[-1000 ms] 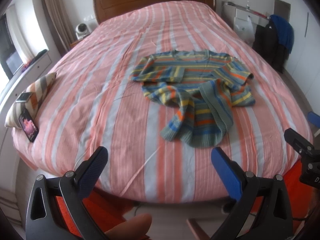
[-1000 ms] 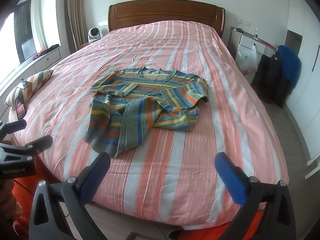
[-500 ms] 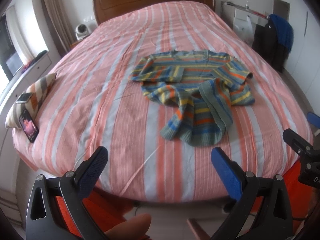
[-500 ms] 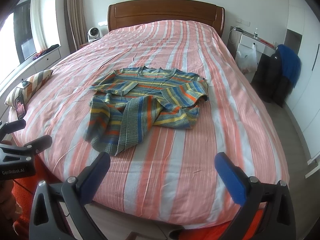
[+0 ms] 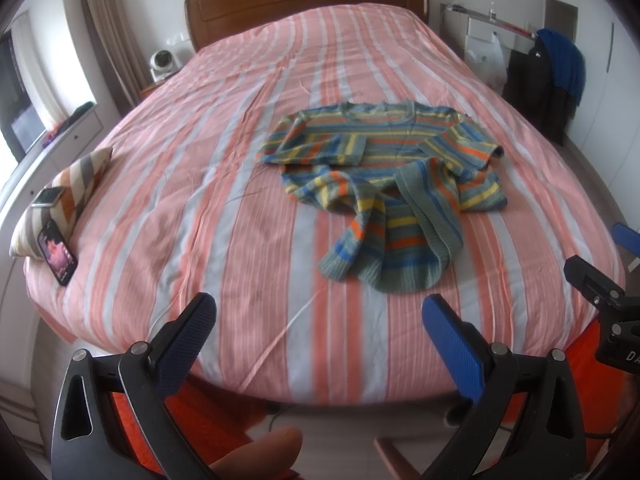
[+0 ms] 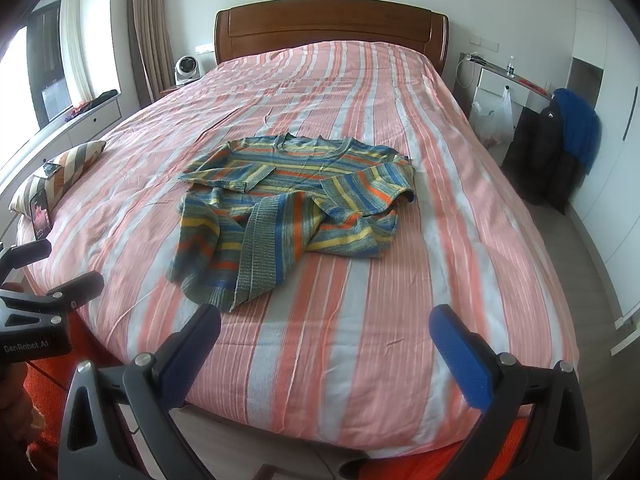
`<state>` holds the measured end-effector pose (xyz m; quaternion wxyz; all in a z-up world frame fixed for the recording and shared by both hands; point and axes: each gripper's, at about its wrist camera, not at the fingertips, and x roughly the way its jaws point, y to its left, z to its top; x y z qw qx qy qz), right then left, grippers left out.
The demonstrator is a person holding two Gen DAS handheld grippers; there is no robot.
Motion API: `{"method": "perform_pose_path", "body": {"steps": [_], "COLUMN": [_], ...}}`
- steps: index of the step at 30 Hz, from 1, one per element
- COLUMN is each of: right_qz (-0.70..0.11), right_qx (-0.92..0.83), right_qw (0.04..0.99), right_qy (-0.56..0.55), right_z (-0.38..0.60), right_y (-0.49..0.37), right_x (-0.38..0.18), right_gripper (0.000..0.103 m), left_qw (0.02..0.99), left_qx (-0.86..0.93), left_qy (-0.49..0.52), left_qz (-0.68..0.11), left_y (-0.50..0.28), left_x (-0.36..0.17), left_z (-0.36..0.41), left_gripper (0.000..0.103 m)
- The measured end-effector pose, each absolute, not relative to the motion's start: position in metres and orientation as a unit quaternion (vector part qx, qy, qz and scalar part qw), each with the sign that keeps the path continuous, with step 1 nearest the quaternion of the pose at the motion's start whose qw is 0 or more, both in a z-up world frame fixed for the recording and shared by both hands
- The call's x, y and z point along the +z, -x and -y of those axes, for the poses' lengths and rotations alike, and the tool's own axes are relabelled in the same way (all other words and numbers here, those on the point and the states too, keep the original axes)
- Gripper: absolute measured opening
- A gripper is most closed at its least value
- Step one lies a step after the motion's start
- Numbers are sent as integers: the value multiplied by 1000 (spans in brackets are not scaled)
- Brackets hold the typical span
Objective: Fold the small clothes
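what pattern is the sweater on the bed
Horizontal stripes on the sweater: blue, yellow, orange, grey-green; clearest in the right wrist view.

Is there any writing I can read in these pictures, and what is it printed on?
"GenRobot.AI": white letters on the black body of the left gripper, seen in the right wrist view.
"D...": cut-off white letters on the right gripper, seen in the left wrist view; the rest is out of frame.
The lit phone screen: too blurred to read.

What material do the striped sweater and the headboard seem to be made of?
The striped sweater looks like knitted yarn, perhaps wool or acrylic: ribbed hem and cuffs, matte, soft folds. The headboard looks like reddish-brown wood with a smooth, slightly glossy finish.
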<state>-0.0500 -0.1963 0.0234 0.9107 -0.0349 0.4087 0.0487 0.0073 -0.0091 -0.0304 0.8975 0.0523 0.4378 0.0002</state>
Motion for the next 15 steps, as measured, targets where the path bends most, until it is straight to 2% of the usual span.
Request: {"method": "perform_pose_path", "body": {"steps": [15], "right_qz": [-410], "right_qx": [42], "right_qw": [911], "right_qy": [34], "right_z": [198], "right_y": [49], "right_x": [25], "right_gripper": [103], "left_qw": [897], "left_qx": [0], "left_qy": [-52], "left_qz": [-439], "left_y": [-6], "left_x": [-30], "left_z": [12], "left_gripper": [103]}}
